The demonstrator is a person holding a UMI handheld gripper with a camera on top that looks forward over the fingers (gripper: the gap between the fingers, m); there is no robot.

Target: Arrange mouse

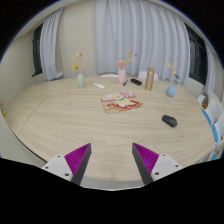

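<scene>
A small dark mouse [169, 120] lies on the round wooden table [70, 120], far ahead of my fingers and to their right. A flat mat with a pink and red pattern [121, 101] lies near the table's middle, left of the mouse. My gripper [112, 160] is open and empty, its purple pads [77, 158] wide apart above the table's near edge. Nothing stands between the fingers.
Along the far side of the table stand a small vase with flowers [80, 78], a pink bottle [123, 74], a brown bottle [150, 78] and a blue vase [171, 88]. A small dark item [136, 82] lies near them. White curtains hang behind. Blue and white things [209, 112] sit at the right.
</scene>
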